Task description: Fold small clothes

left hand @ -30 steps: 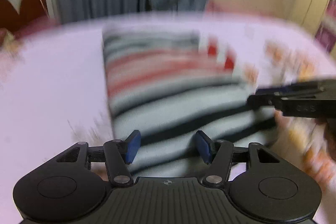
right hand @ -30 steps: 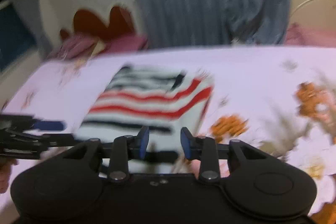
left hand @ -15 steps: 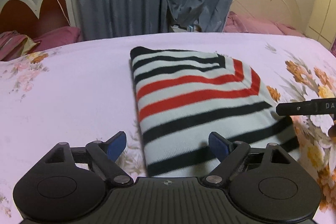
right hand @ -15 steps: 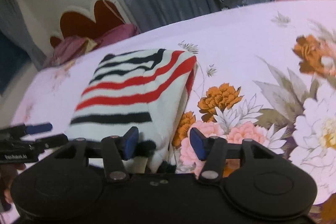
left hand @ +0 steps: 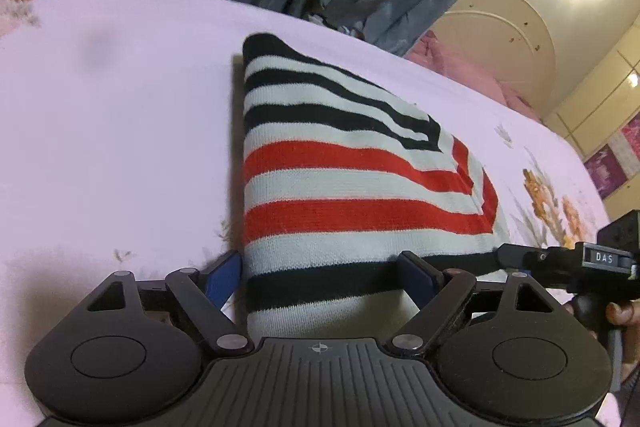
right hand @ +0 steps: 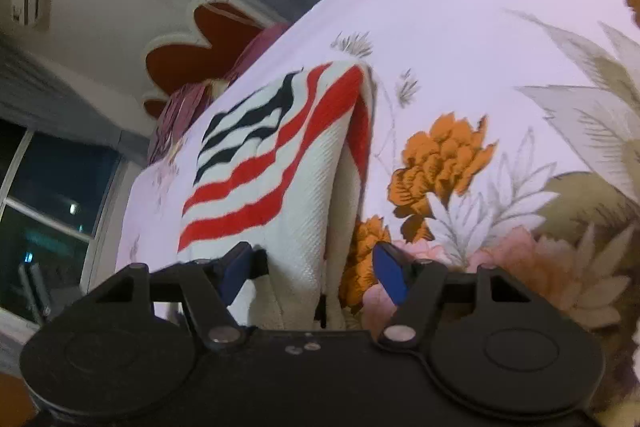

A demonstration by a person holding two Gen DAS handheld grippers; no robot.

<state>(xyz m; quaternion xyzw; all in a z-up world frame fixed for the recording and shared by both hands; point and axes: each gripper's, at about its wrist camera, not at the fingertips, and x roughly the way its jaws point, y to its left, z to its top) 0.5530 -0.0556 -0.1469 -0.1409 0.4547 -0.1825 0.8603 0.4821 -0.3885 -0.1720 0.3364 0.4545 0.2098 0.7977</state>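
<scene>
In the left wrist view, the left gripper sits low and level at the near edge of one folded knit garment with black, red and white stripes; its two blue-padded fingers are spread wide, one off the garment's left folded edge, the other over its near black stripe, pinching nothing. The garment lies flat on the pale lilac floral bedsheet, with bare sheet from 9 to 12 o'clock. At 3 o'clock the right gripper reaches in sideways, touching the garment's near right corner. In the right wrist view, the right gripper is tilted, low at the garment's right edge, where two layers gape apart; its two blue fingers stand parted astride the near corner, unclenched. Printed sheet lies bare from 12 to 3 o'clock, bearing orange flowers.
</scene>
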